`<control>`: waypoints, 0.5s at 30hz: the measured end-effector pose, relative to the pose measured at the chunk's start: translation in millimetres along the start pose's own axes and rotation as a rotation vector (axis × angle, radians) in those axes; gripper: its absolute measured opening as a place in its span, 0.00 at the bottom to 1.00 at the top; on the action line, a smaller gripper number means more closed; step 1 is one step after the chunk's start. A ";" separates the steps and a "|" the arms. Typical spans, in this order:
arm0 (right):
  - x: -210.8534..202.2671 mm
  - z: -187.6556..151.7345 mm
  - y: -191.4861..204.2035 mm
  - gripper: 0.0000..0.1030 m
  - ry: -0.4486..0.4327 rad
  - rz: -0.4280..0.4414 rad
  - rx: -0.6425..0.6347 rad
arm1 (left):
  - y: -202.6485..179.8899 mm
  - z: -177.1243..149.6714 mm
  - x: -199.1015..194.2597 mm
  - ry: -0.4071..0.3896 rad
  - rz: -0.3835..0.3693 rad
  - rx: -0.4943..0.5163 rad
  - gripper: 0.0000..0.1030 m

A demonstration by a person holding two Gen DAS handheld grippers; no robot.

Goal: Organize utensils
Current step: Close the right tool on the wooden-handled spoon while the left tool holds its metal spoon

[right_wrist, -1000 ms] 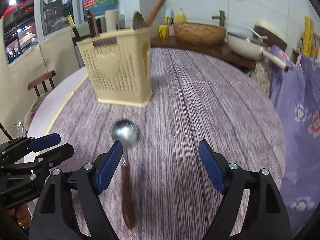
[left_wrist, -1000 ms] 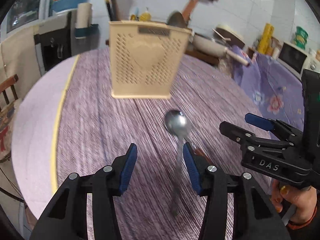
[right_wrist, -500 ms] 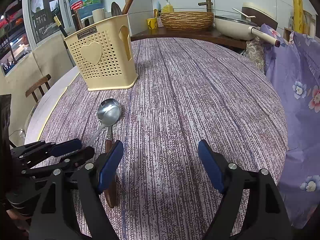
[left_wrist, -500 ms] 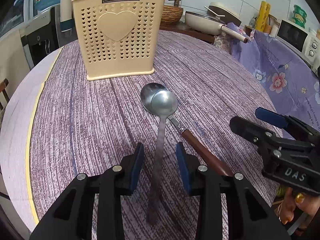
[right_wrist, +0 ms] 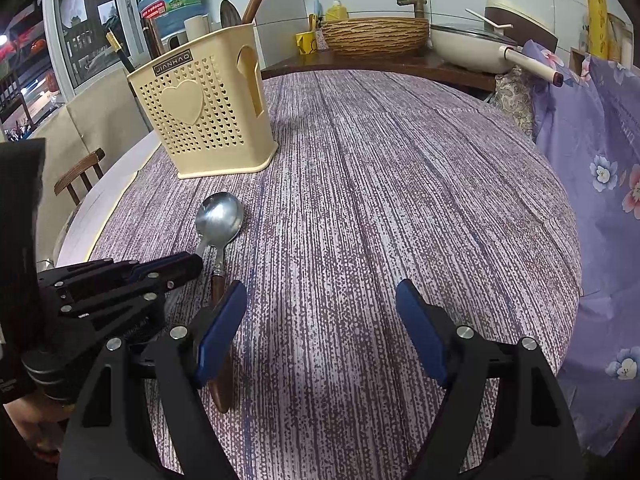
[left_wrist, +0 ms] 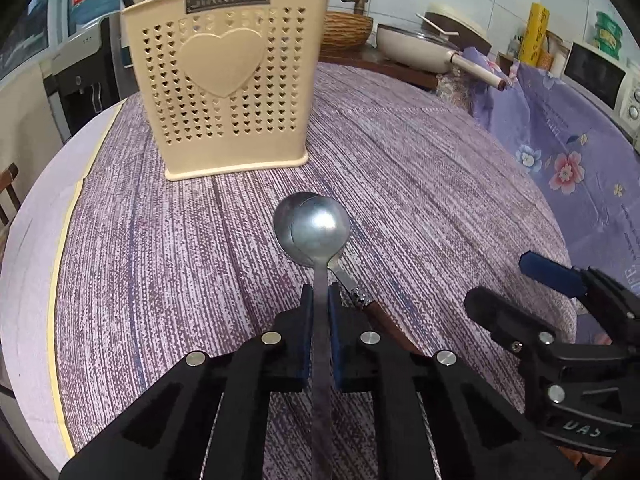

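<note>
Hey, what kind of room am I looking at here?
Most likely a home kitchen or dining area: a round table under a purple striped cloth, a cream pan with a pale handle on the wooden counter, a white microwave, and a large blue water-cooler bottle by the window.

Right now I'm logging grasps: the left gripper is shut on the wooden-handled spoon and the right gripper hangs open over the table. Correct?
Not quite. The left gripper is shut on the all-metal spoon, as the left wrist view shows. The wooden-handled spoon lies free on the table, partly under it. The right gripper does hang open.
</note>
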State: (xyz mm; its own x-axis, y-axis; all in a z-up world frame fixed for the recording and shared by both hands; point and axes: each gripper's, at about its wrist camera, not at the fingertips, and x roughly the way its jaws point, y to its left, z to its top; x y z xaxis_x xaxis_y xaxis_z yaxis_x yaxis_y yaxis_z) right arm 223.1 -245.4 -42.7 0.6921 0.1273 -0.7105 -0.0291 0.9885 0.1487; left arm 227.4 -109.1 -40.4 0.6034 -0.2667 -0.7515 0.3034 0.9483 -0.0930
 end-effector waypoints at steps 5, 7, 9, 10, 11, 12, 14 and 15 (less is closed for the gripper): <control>3.7 1.0 4.8 0.73 0.011 0.005 -0.010 | 17.6 -2.9 -19.8 -0.045 0.015 -0.051 0.09; 4.0 1.5 6.8 0.73 0.011 0.007 -0.014 | 30.0 -5.9 -22.3 -0.041 0.035 -0.082 0.08; 5.3 2.0 10.2 0.73 0.014 0.012 -0.018 | 39.7 -8.1 -20.8 -0.028 0.056 -0.110 0.08; 6.0 2.0 11.8 0.73 0.017 0.012 -0.021 | 46.4 -10.7 -19.6 -0.018 0.065 -0.126 0.08; 6.9 2.1 13.7 0.73 0.020 0.014 -0.026 | 50.1 -12.5 -17.9 -0.009 0.073 -0.137 0.08; 7.3 1.9 15.1 0.73 0.021 0.016 -0.029 | 53.1 -14.7 -17.1 -0.003 0.080 -0.145 0.08; 8.3 2.4 18.7 0.73 0.024 0.019 -0.041 | 56.2 -18.2 -16.3 0.004 0.090 -0.153 0.08; 8.6 2.4 20.3 0.73 0.026 0.021 -0.046 | 58.3 -20.0 -18.1 -0.001 0.090 -0.152 0.08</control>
State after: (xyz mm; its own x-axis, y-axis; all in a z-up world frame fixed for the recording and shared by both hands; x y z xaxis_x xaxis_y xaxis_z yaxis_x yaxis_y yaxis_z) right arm 230.2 -224.4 -44.1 0.6719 0.1496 -0.7254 -0.0767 0.9882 0.1327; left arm 219.4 -45.5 -45.3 0.6235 -0.1796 -0.7609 0.1328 0.9834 -0.1232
